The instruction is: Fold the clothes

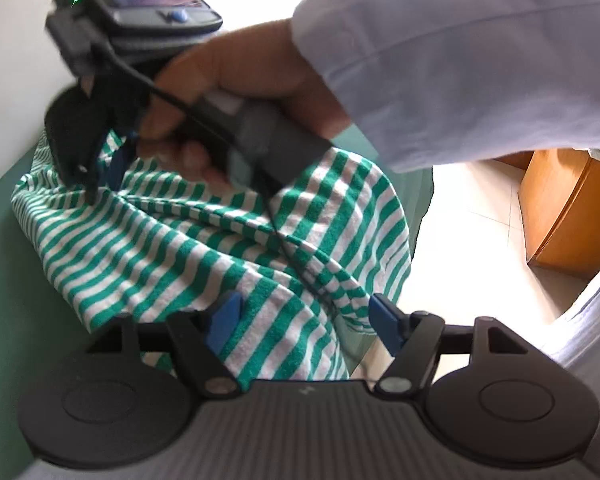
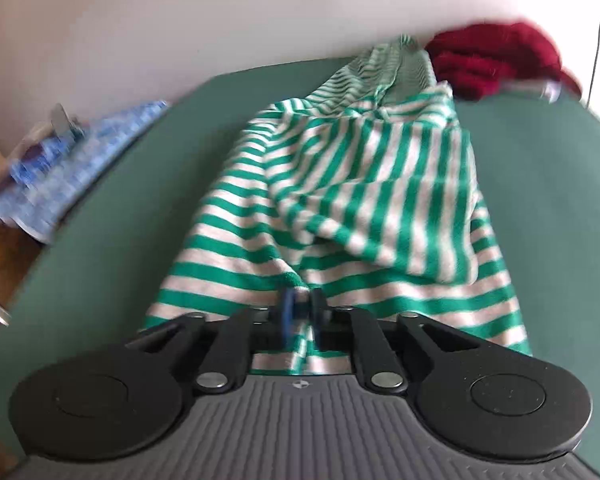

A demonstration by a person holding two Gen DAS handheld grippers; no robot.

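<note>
A green-and-white striped garment is seen bunched on a green table, with one layer folded over the rest and a narrower part stretched toward the far edge. The knit is soft and creased, and the stripes run in different directions where the cloth is doubled over. In the left wrist view, the left claw is held spread wide, its blue pads well apart, with a fold of the garment lying between and beyond them near the table's edge; whether the cloth is touched by the pads cannot be told. Beyond it, the right claw is gripped by a hand in a pale sleeve, and much of the garment's far part is hidden by that hand and device. A tiled floor and a wooden cabinet are seen past the table's edge on the right. In the right wrist view, the right claw is pressed together, pinching a fold of the garment at its near hem. A blurred blue patterned cloth is seen at the table's left edge, and a dark red knitted item lies at the far right corner, just beside the garment's far end.
</note>
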